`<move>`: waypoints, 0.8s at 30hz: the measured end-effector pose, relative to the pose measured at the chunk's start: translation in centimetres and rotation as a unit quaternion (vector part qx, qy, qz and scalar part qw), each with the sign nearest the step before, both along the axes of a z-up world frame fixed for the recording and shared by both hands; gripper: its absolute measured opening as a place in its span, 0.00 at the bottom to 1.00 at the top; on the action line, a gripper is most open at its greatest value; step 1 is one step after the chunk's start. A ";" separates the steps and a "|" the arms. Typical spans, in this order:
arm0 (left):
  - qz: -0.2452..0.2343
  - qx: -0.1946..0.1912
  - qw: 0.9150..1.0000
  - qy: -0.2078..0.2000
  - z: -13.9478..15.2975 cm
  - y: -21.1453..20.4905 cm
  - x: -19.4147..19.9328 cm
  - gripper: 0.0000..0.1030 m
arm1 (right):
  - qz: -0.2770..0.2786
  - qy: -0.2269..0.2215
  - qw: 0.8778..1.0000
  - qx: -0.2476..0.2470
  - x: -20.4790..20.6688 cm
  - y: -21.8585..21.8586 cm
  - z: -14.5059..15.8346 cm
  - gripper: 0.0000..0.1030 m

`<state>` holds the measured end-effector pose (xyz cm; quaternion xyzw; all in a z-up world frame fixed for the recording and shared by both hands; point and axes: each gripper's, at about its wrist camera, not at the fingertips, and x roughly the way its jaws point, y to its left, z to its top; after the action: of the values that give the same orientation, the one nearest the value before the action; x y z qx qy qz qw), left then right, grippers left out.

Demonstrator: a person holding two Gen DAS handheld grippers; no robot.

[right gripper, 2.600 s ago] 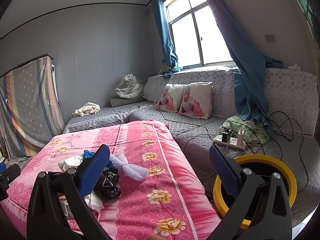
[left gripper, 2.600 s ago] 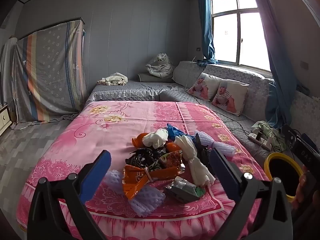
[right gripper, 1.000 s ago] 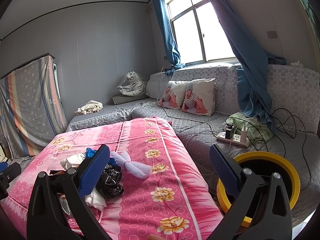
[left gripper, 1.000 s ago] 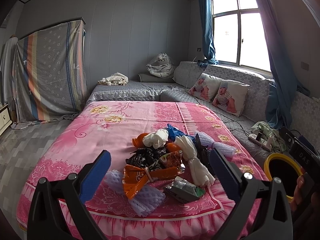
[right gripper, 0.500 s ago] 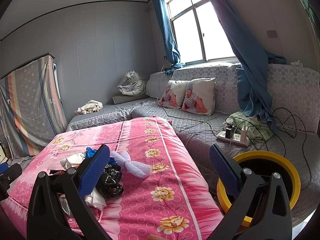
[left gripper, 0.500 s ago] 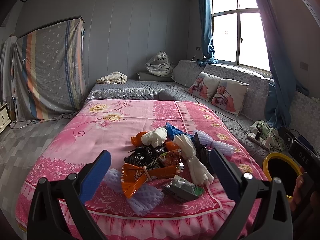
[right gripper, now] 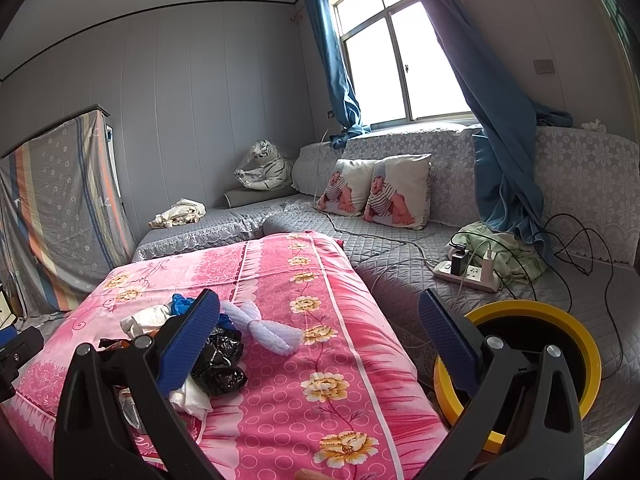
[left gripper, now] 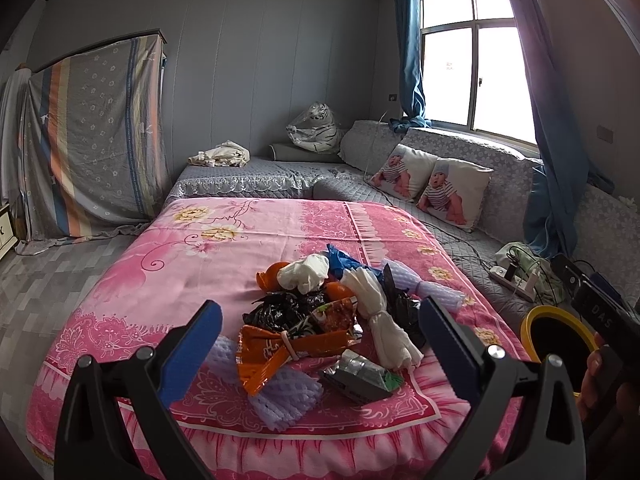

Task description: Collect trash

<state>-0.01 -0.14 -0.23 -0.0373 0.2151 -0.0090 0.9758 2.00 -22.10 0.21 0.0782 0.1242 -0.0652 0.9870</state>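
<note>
A pile of trash lies on the pink flowered bedspread (left gripper: 248,256): an orange wrapper (left gripper: 288,350), a black plastic bag (left gripper: 280,310), white crumpled paper (left gripper: 306,272), a white twisted bag (left gripper: 384,328), purple foam netting (left gripper: 286,394) and a silver-green packet (left gripper: 360,376). My left gripper (left gripper: 318,344) is open and empty, just in front of the pile. My right gripper (right gripper: 318,340) is open and empty, above the bed's right side; the black bag (right gripper: 218,362) and foam netting (right gripper: 260,328) lie to its left. A yellow-rimmed bin (right gripper: 560,336) stands to the right of the bed.
A grey quilted sofa (right gripper: 420,248) runs along the window wall with two baby-print pillows (right gripper: 380,196). A power strip with chargers (right gripper: 468,270) and cables lies on it near the bin. A toy tiger (left gripper: 316,128) sits in the far corner.
Both views have shifted only slightly. The trash pile and the bin stay where they were, and both grippers remain open.
</note>
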 end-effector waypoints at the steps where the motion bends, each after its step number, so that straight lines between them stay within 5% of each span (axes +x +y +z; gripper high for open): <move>1: 0.000 0.000 1.000 0.001 0.0 0.0 0.0 0.92 | 0.000 0.000 1.000 0.000 0.0 0.0 -0.1 0.92; 24: 0.009 -0.013 1.000 0.007 -0.4 1.4 0.5 0.92 | -0.001 0.011 1.000 0.000 0.4 -0.3 -0.8 0.92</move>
<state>0.45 1.27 -0.59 -0.0522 0.2217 -0.0033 0.9737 2.36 -22.44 -0.59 0.0779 0.1355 -0.0667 0.9855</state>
